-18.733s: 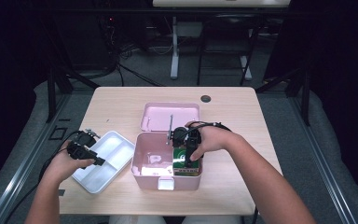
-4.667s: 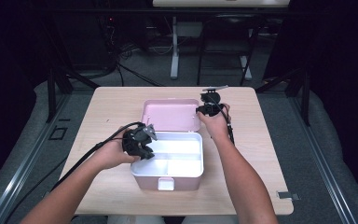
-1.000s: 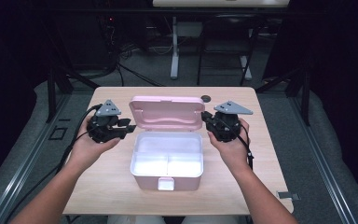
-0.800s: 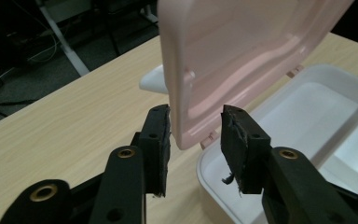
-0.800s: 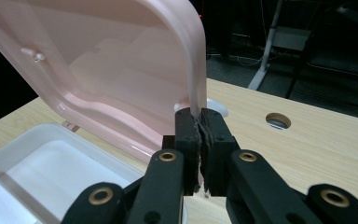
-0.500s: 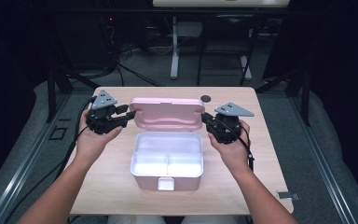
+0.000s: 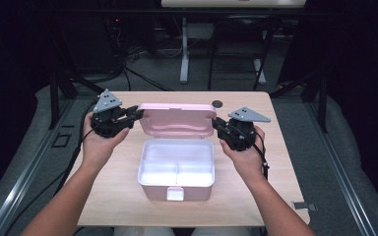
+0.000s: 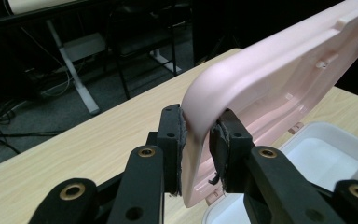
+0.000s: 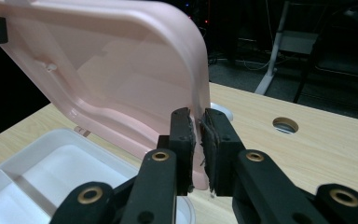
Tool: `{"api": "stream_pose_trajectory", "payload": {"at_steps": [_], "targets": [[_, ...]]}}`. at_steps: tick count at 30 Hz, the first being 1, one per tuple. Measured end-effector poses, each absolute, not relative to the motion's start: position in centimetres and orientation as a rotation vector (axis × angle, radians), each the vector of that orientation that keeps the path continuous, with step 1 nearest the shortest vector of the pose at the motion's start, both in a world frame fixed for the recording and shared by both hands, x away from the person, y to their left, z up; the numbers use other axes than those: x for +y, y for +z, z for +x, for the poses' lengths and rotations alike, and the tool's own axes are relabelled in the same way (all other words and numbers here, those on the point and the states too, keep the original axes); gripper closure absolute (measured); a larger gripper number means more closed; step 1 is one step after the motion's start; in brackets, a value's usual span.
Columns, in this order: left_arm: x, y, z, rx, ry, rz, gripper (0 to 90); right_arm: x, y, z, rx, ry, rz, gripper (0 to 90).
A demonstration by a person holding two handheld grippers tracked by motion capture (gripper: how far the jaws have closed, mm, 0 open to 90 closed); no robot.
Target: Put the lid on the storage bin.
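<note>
Pink storage box (image 7: 176, 169) sitting mid-worktop (image 7: 113, 196), lid (image 7: 176, 119) propped up at 12 o'clock. Left gripper (image 7: 137, 114) just clamping onto lid's 9 o'clock edge, right gripper (image 7: 215, 123) pinching the 3 o'clock edge.

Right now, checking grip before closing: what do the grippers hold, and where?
Both hold the pink lid: left gripper on its left edge, right gripper on its right edge.

My left gripper's (image 8: 200, 140) pads cover the strip of the pink lid's (image 8: 270, 79) edge between them, and that lid runs off the picture's right side. In my right gripper view, the lid (image 9: 121, 70) hides the table (image 9: 307, 154) behind it, and the white tray (image 9: 51, 172) is cut off at the bottom-left.
</note>
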State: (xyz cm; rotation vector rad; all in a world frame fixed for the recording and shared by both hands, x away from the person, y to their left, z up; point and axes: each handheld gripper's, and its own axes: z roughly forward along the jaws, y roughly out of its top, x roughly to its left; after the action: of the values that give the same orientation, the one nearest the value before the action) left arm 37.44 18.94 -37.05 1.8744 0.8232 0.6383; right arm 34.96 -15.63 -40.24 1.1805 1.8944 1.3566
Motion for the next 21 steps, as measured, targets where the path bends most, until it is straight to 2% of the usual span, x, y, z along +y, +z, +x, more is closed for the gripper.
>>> {"api": "stream_pose_trajectory", "payload": {"at_steps": [21], "targets": [[18.9, -37.0, 36.6, 0.801, 0.659, 1.906, 75.3, -15.8, -38.3, 34.3, 1.870, 1.401, 1.150, 80.8]]}}
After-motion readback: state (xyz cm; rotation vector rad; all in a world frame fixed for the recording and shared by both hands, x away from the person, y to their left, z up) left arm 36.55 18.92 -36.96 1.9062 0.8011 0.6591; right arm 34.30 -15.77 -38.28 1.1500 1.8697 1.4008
